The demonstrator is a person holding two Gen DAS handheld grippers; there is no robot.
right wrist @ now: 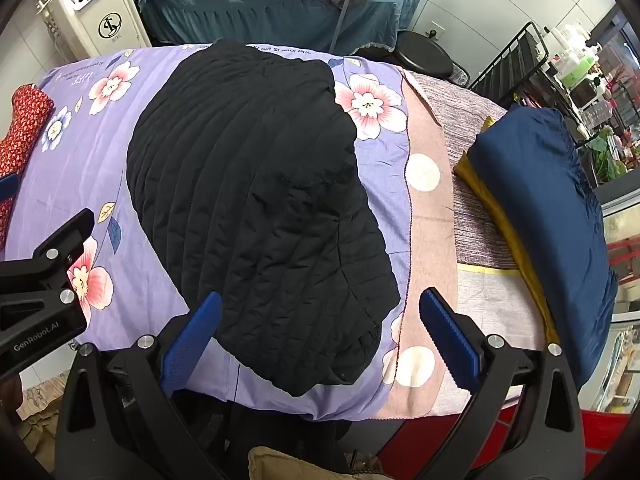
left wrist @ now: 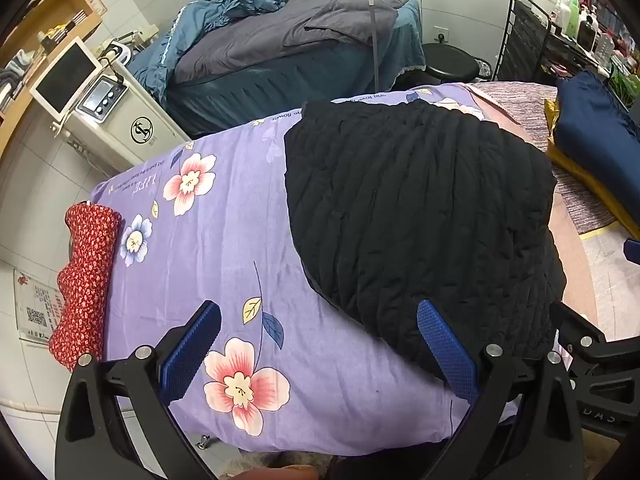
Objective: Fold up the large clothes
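Observation:
A black quilted garment (left wrist: pixel 416 216) lies folded into a compact block on the purple flowered sheet (left wrist: pixel 208 264) of the bed. It also shows in the right wrist view (right wrist: pixel 256 200). My left gripper (left wrist: pixel 320 344) is open and empty above the sheet, its right finger over the garment's near edge. My right gripper (right wrist: pixel 320 332) is open and empty, hovering over the garment's near end. The left gripper's body (right wrist: pixel 40 280) shows at the left of the right wrist view.
A red flowered pillow (left wrist: pixel 86 280) lies at the bed's left end. A navy bundle (right wrist: pixel 548 216) on yellow cloth sits at the right end. Beyond are a second bed (left wrist: pixel 288 48), a white machine (left wrist: pixel 108 112), a black stool (left wrist: pixel 452 66) and a shelf of bottles (left wrist: pixel 568 8).

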